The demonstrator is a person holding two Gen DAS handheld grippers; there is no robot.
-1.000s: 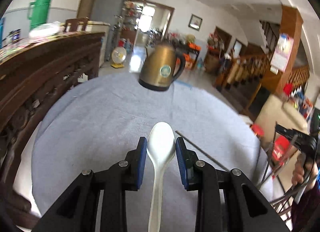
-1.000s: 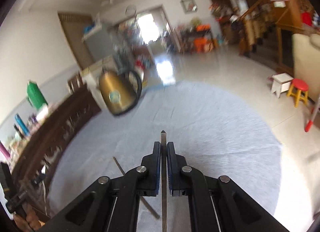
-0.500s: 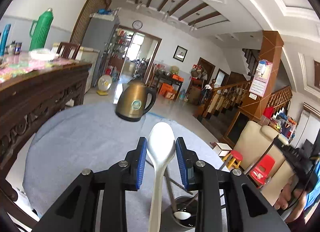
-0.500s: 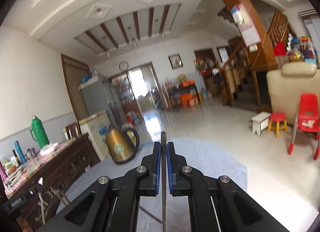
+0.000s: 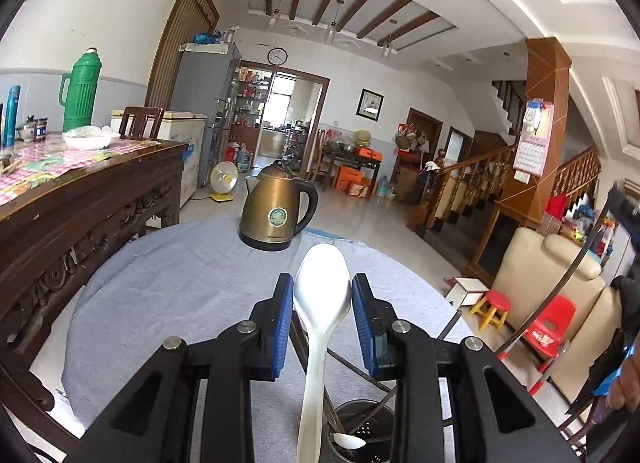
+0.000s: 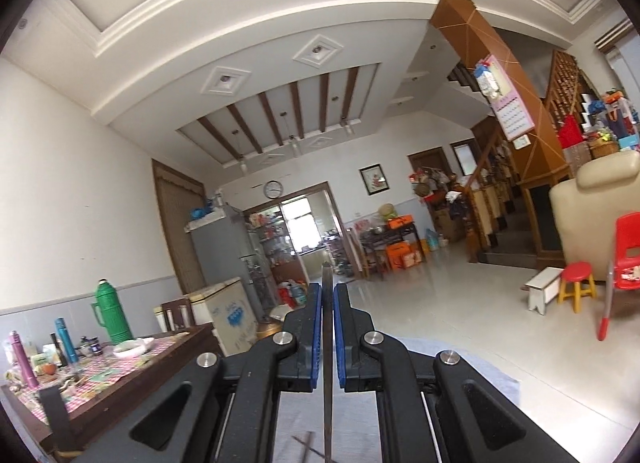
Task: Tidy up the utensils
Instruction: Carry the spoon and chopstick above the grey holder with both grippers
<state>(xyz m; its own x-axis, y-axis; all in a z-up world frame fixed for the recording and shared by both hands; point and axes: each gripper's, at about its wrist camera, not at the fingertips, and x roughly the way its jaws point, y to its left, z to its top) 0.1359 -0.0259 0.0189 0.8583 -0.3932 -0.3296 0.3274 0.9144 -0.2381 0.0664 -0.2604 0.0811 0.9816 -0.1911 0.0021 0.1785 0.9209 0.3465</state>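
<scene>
My left gripper [image 5: 322,283] is shut on a white spoon [image 5: 314,383]; the blue pads press on the sides of its bowl and the handle runs back toward the camera. It hangs above the grey-clothed round table [image 5: 168,295]. Below it stands a dark perforated utensil holder [image 5: 362,429] with a small spoon [image 5: 350,441] and sticks in it. A loose chopstick [image 5: 348,363] lies on the cloth by the holder. My right gripper [image 6: 327,291] is shut on a thin dark chopstick [image 6: 328,383], which points level into the room. Another chopstick [image 6: 306,445] lies on the cloth under it.
A brass-coloured kettle [image 5: 276,211] stands at the far side of the table. A dark carved sideboard [image 5: 80,207] with a green flask [image 5: 80,91] runs along the left. Beyond the table's right edge are small stools [image 5: 494,309], a red chair and a person's hand [image 5: 626,387].
Both grippers have risen and tipped up, so more room and ceiling show. The utensil holder has come into the left view. Table and kettle have dropped almost out of the right view.
</scene>
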